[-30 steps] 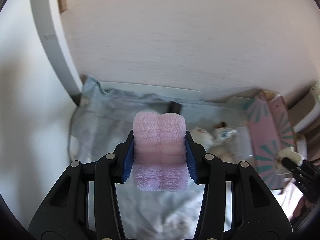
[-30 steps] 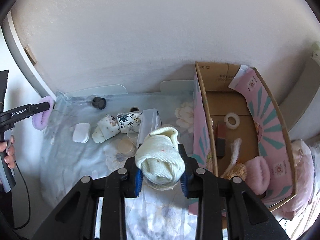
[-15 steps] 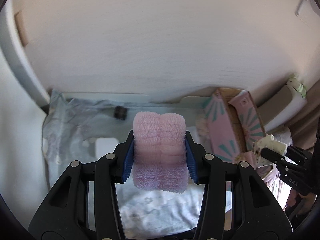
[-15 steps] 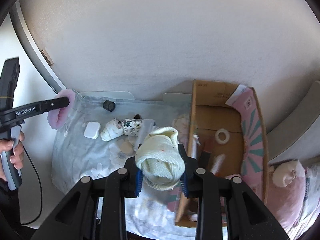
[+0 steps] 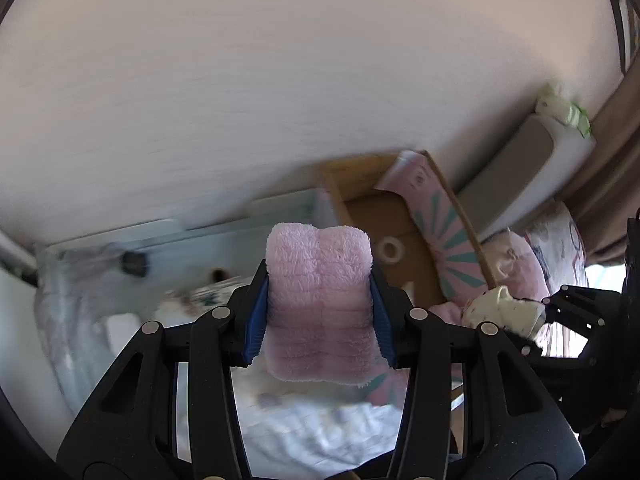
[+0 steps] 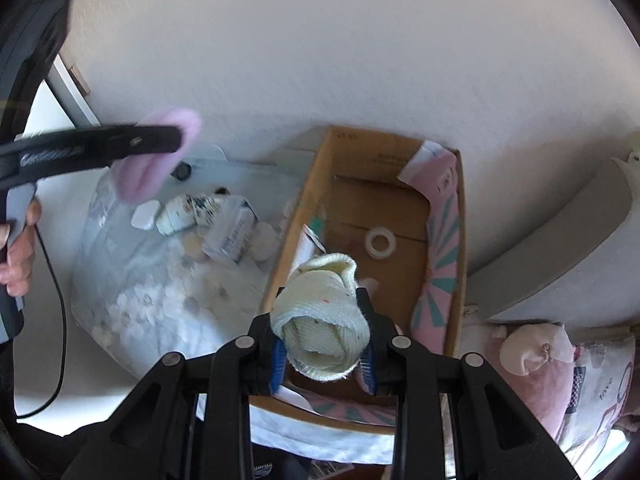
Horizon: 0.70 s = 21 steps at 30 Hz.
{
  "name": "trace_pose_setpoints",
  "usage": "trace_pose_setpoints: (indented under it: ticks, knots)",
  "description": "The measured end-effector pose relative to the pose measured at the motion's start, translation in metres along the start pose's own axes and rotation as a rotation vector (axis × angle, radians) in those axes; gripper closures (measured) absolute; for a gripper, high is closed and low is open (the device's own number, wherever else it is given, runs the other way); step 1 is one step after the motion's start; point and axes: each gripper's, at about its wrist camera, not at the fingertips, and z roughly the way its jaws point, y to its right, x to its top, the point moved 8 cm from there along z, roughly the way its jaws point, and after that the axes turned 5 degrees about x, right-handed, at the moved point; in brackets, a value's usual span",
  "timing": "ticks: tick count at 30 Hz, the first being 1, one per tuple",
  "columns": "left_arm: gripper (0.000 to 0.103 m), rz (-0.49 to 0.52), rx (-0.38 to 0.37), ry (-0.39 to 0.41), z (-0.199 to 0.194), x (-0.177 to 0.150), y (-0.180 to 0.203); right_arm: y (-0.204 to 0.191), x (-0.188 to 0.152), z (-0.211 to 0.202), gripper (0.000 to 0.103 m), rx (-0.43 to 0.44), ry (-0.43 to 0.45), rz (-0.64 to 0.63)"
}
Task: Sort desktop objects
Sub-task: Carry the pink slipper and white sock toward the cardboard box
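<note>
Left wrist view: the left tongs (image 5: 319,316) are clamped on a folded pink fluffy cloth (image 5: 319,300), with the cardboard box (image 5: 384,216) beyond. Right wrist view: the right tongs (image 6: 322,344) grip a rolled cream sock (image 6: 320,320) above the box's near end.

Both grippers point steeply downward. The left gripper (image 5: 319,312) has its jaws clamped on a pink fluffy cloth (image 5: 319,304); the right gripper (image 6: 322,346) has its jaws clamped on a cream knitted roll (image 6: 320,332). A hand (image 6: 18,252) grips the left handle.
</note>
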Motion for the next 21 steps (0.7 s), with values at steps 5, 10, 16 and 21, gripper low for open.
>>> trace_pose_setpoints:
  ticks: [5, 10, 16, 21]
  knots:
    - [0.062, 0.045, -0.052, -0.055, 0.032, 0.001, 0.057, 0.024, -0.014, 0.005, 0.075, 0.004, -0.026, 0.009]
    - [0.062, 0.078, -0.044, -0.108, 0.072, -0.005, 0.094, 0.044, -0.033, 0.016, 0.075, 0.013, -0.062, 0.007]
    - [0.062, 0.117, -0.014, -0.149, 0.099, -0.013, 0.113, 0.06, -0.048, 0.028, 0.075, 0.038, -0.091, 0.023]
    - [0.062, 0.13, -0.021, -0.155, 0.103, -0.014, 0.122, 0.063, -0.054, 0.033, 0.075, 0.057, -0.1, 0.02]
